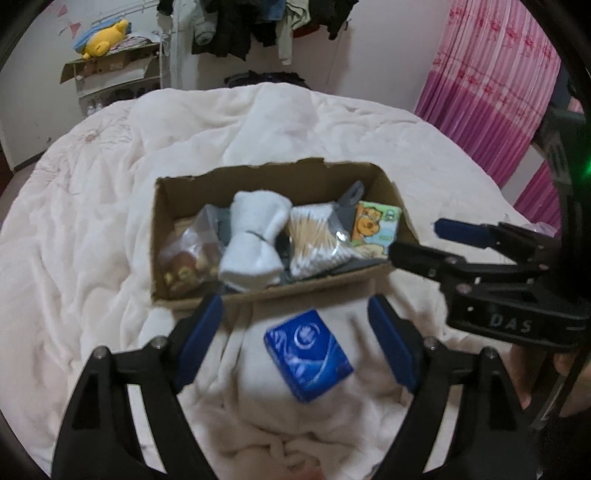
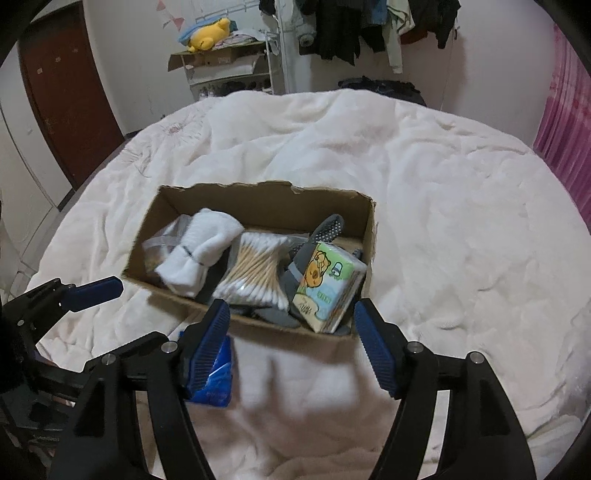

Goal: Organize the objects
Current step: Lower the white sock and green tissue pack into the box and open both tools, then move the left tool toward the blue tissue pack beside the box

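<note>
A cardboard box (image 1: 258, 177) (image 2: 266, 195) sits on a white bed. It holds rolled white socks (image 1: 255, 236) (image 2: 199, 254), a pack of cotton swabs (image 1: 314, 240) (image 2: 258, 273), a bear-print tissue pack (image 1: 375, 225) (image 2: 327, 288), a clear bag of small items (image 1: 188, 254) and grey pieces. A blue packet (image 1: 306, 354) (image 2: 218, 380) lies on the blanket in front of the box. My left gripper (image 1: 295, 336) is open, its fingers either side of the blue packet without touching it. My right gripper (image 2: 291, 343) is open and empty at the box's near wall.
The rumpled white blanket (image 2: 443, 221) covers the bed all around the box. A pink curtain (image 1: 491, 85) hangs at right. A clothes rack (image 2: 354, 29) and a shelf with a yellow plush (image 2: 207, 37) stand beyond the bed. A brown door (image 2: 70, 92) is at left.
</note>
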